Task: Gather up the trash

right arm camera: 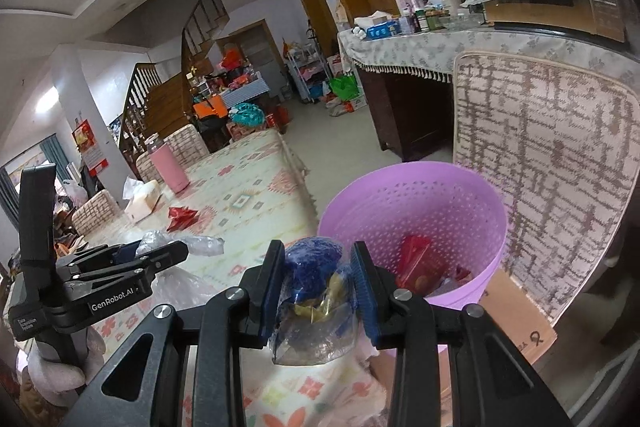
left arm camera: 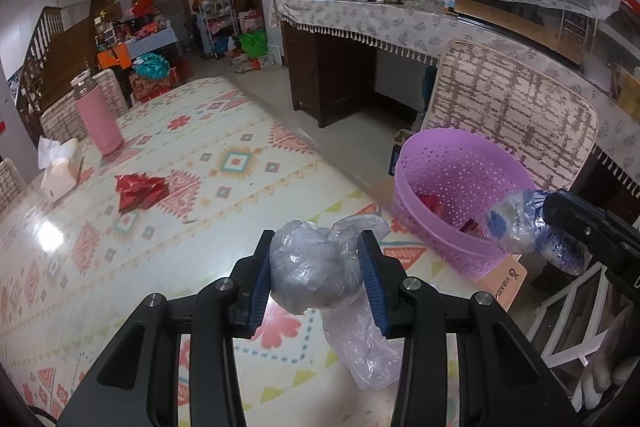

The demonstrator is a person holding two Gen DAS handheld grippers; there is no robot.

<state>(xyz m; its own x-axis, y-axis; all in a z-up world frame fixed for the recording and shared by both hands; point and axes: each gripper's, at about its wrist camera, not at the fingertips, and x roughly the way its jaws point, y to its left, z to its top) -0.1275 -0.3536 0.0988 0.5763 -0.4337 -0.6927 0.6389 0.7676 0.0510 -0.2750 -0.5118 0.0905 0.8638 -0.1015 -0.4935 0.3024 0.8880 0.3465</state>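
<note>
Purple basket [right arm camera: 416, 195] contents partly hidden behind rim.

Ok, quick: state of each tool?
Left tool: closed on crumpled clear plastic bag.
Right tool: closed on blue-and-clear wrapper.

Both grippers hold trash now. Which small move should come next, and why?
Probably carry the right gripper a little forward over the purple basket, then open. It is shut on a blue wrapper just short of the rim, nearer than the left gripper with its plastic bag.

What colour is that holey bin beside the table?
The bin is lilac purple with small perforations; the right wrist view shows it best.
</note>
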